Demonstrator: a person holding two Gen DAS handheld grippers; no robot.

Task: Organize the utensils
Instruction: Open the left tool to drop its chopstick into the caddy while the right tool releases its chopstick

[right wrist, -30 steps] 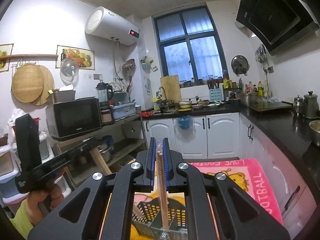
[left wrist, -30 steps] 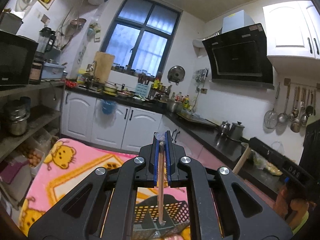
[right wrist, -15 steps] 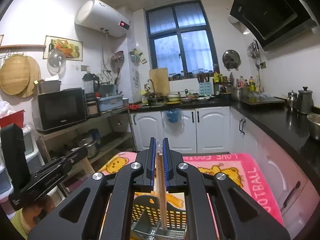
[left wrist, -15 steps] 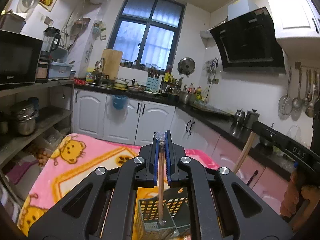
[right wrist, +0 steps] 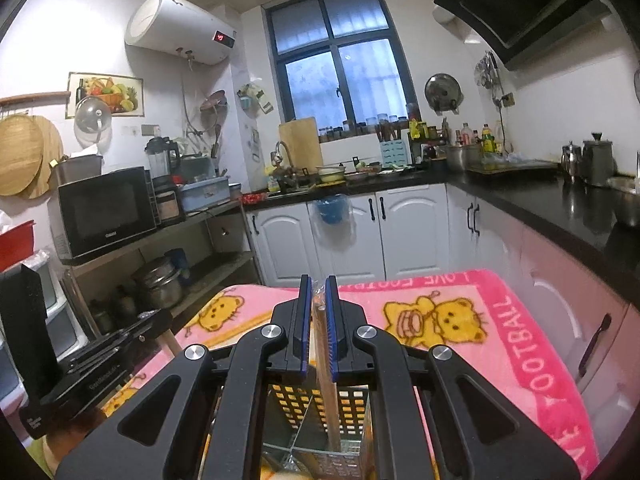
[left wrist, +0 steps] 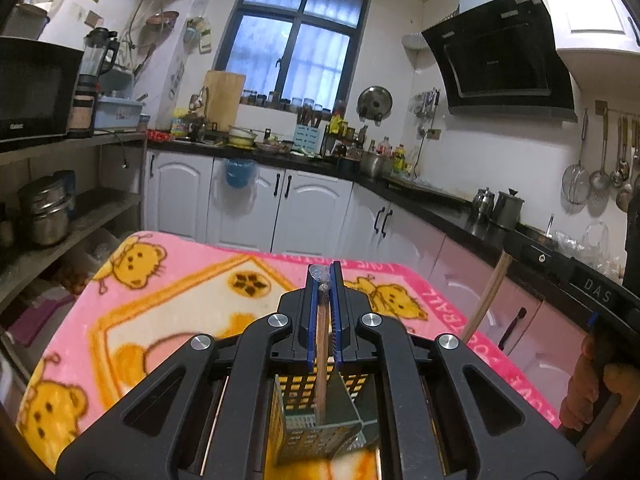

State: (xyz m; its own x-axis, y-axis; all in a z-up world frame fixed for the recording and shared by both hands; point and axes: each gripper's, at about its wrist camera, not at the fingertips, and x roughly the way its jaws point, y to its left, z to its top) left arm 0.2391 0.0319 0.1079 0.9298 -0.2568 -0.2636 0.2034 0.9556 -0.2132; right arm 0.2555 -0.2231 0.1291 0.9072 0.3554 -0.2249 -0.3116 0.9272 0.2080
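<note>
A: What is held by the left gripper [left wrist: 324, 280]?

B: A wooden chopstick [left wrist: 321, 364] is clamped between its narrowly set blue pads. The stick is held upright, and its lower end is seen inside the perforated utensil basket [left wrist: 308, 420] directly beneath.

A: And the right gripper [right wrist: 318, 286]?

B: A second wooden chopstick [right wrist: 330, 400] is pinched there in the same way, with the pads drawn close around it. Its lower part is seen inside the same basket [right wrist: 348, 412], in a compartment to the right of an inner divider. Whether the tip rests on the bottom cannot be told.

A: Where is the basket placed?

B: It stands on a worktop covered by a pink blanket [left wrist: 168, 292] printed with yellow bears. In the right wrist view the blanket [right wrist: 532, 344] is seen spread around and beyond the basket.

A: Are the two grippers seen by each other?

B: Yes. In the left wrist view, the other gripper and its chopstick are seen at the right edge, gripped by a hand [left wrist: 592, 392]. In the right wrist view, the left device appears at the lower left.
</note>
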